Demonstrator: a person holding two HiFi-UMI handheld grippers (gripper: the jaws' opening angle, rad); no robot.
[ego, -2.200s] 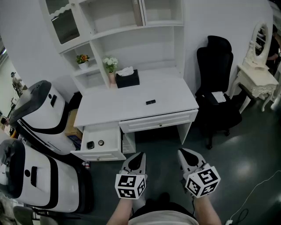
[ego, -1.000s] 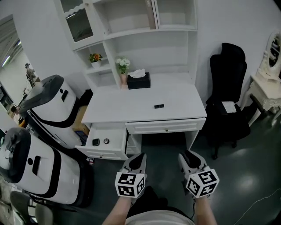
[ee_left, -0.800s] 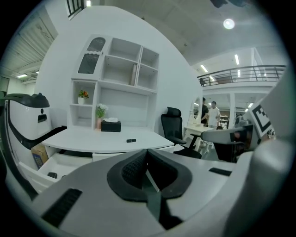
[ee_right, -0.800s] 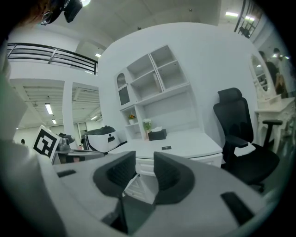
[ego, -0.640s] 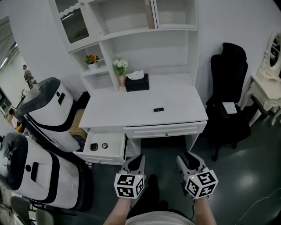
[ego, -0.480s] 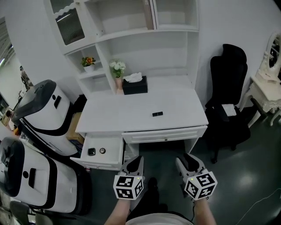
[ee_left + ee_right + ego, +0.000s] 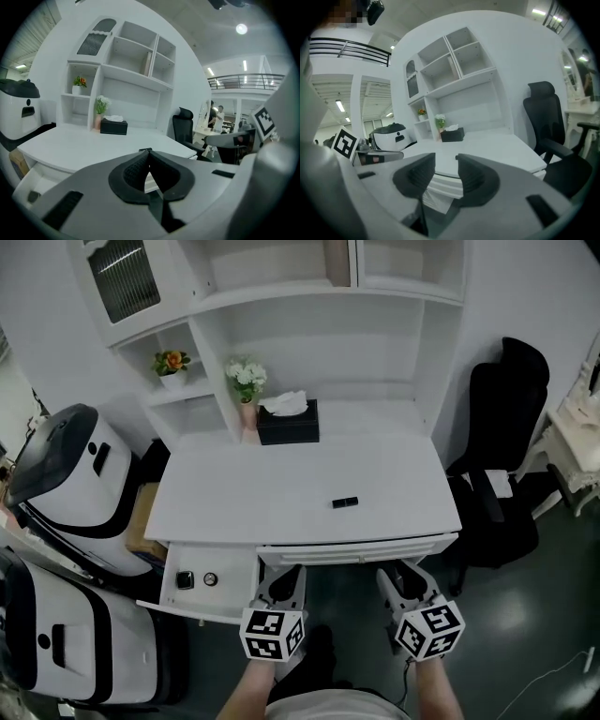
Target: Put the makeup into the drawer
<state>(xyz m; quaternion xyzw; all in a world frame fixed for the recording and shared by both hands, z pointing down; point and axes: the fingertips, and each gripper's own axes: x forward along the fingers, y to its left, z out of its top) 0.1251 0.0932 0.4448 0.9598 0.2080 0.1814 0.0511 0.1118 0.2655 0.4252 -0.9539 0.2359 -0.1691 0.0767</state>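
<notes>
From overhead, the head view shows one white desk (image 7: 281, 479). One small black makeup case (image 7: 344, 502) lies near the desk's front edge, well apart from the single black tissue box (image 7: 288, 423) at the back. One drawer (image 7: 234, 573) stands open at the desk's left, with two small items inside: a dark square one (image 7: 185, 579) and a round one (image 7: 209, 578). Two flower pots (image 7: 171, 364) sit on the shelves, and one black chair (image 7: 502, 446) stands to the right. The left gripper (image 7: 281, 576) and right gripper (image 7: 403, 574) hover before the desk, each bearing a cube printed with black-and-white square markers.

The left gripper view shows its jaws pressed together with nothing between them.

The right gripper view shows its jaws apart and empty, having just been opening.
</notes>
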